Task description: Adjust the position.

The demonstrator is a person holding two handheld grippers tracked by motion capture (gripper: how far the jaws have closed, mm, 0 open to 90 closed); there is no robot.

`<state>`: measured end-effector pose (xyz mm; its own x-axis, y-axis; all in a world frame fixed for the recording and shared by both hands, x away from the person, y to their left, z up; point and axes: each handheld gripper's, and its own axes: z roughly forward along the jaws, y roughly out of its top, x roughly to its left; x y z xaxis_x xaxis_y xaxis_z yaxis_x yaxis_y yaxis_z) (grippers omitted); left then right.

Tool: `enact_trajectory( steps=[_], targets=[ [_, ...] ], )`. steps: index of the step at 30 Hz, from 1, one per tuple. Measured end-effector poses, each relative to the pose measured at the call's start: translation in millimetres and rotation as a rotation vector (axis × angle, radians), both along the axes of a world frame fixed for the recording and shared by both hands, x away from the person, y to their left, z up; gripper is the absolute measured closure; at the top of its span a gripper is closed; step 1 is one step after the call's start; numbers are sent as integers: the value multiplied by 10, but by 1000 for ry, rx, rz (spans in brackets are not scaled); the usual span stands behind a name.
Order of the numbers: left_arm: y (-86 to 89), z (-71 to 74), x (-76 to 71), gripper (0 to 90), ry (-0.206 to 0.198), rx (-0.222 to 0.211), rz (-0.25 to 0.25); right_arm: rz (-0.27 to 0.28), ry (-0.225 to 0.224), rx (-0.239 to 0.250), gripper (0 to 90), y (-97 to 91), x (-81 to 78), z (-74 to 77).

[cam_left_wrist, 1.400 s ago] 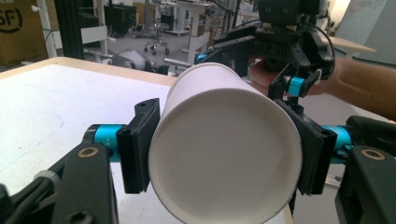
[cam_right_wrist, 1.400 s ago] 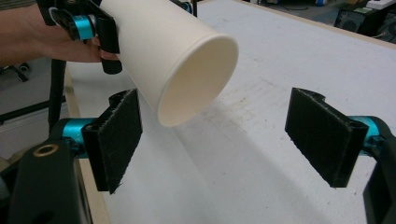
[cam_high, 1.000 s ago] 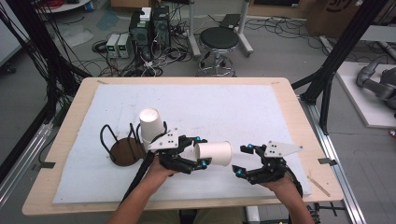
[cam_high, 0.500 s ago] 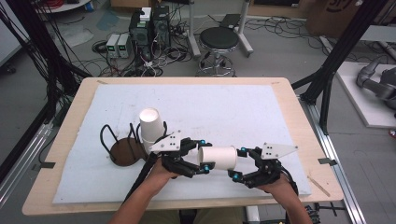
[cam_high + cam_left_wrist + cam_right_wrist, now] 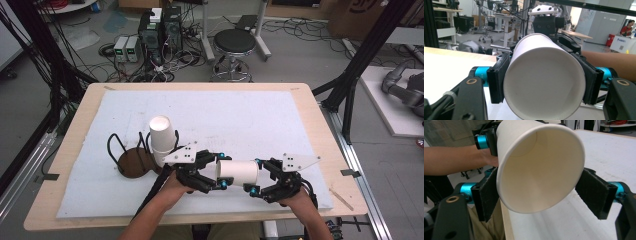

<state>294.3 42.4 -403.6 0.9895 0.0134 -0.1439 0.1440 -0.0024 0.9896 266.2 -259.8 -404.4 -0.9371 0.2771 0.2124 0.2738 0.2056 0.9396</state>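
White mat (image 5: 260, 115) covered wooden table (image 5: 310, 100); stool (image 5: 235, 42) and cabling beyond. Stacked cups (image 5: 161, 134) stood by a brown rack (image 5: 134, 162). Left gripper (image 5: 220, 172) clamped the paper cup (image 5: 238, 172) level above mat; right gripper (image 5: 254, 176) jaws, just closing, flanked its rim, one pad (image 5: 487, 195) touching.

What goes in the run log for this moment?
left gripper: shut on paper cup, base end | right gripper: closing round its mouth, far pad still apart | cup held level above table | second cup: inverted on wire rack
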Motion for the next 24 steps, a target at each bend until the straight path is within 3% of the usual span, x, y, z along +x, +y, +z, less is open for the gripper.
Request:
enact_trajectory(
  steps=[5, 11, 24],
  targets=[
    [-1, -3, 4, 357, -4, 10, 11, 1, -12, 3, 264, -22, 9, 3],
    [-12, -8, -7, 362, -2, 38, 21, 5, 4, -28, 300, -44, 23, 5],
    [-21, -12, -14, 362, 4, 45, 26, 14, 20, -19, 355, -84, 23, 16]
  ],
)
